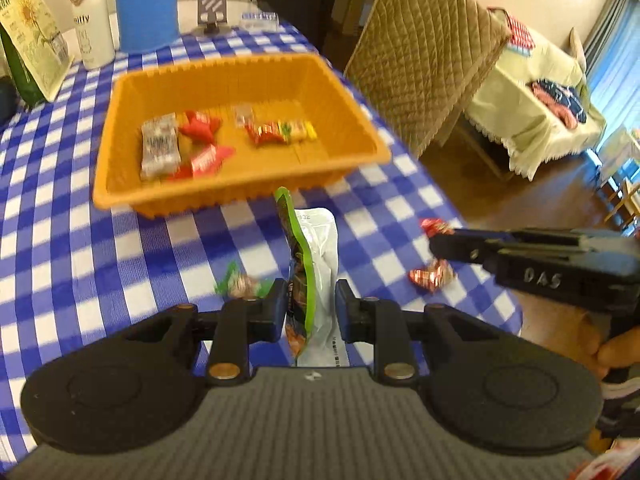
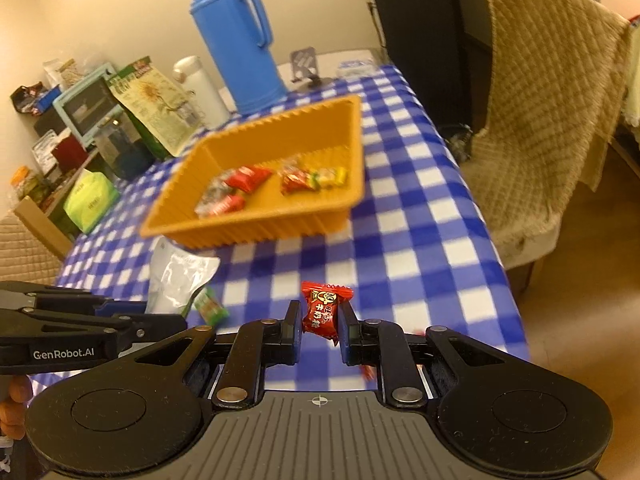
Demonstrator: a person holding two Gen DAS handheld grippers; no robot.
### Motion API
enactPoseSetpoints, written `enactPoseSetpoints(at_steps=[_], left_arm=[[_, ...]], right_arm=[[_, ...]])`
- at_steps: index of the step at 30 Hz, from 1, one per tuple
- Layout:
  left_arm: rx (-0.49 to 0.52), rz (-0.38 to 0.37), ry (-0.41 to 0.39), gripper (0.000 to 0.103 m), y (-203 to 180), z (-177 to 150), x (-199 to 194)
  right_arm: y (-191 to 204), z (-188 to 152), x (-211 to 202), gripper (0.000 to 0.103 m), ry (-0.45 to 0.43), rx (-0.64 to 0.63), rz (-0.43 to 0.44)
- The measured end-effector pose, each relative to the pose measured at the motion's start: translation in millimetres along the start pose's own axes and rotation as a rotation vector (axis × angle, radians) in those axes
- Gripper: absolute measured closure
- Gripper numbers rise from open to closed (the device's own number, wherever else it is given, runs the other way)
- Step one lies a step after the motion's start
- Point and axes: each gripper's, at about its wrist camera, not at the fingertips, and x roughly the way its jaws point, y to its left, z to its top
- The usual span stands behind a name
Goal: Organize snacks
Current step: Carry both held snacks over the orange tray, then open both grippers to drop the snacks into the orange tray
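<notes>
An orange basket [image 1: 240, 68] [image 2: 256, 232] on the blue checked table holds several wrapped snacks. My left gripper [image 1: 310, 300] is shut on a green and white snack pouch [image 1: 316, 256], held upright above the table in front of the basket. The pouch also shows in the right wrist view [image 2: 176, 280]. My right gripper [image 2: 319, 316] is shut on a red wrapped candy [image 2: 322, 312], held above the table near its right edge. In the left wrist view the right gripper [image 1: 434, 242] holds that candy [image 1: 434, 226]. A red candy [image 1: 430, 276] and a green candy [image 1: 240, 284] [image 2: 210, 306] lie on the table.
A blue thermos [image 2: 240, 44], a white bottle [image 1: 92, 20], a green seed bag [image 1: 30, 36] and a small stand [image 1: 212, 12] sit behind the basket. A quilted chair [image 2: 544, 120] stands to the right of the table. Shelves with clutter [image 2: 60, 120] lie left.
</notes>
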Motion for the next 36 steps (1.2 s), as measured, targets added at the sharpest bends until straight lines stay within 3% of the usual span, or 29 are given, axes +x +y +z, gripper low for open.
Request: enactPoseSetpoints(at_steps=[10, 21, 29, 36], left_arm=[[-0.056, 0.026, -0.083, 0.08, 19, 65, 8], [-0.15, 0.097, -0.082, 0.08, 39, 121, 54], [-0.195, 0.13, -0.037, 0.08, 53, 138, 87], [-0.241, 0.134, 0.02, 0.08, 59, 134, 110]], right_arm=[[15, 59, 30, 0.084, -0.068, -0.027, 0.041], [13, 105, 74, 0.085, -0.082, -0.055, 0.005], [6, 114, 97, 0.085, -0.053, -0.051, -0.021], [2, 113, 112, 0.085, -0.023, -0.045, -0.033]])
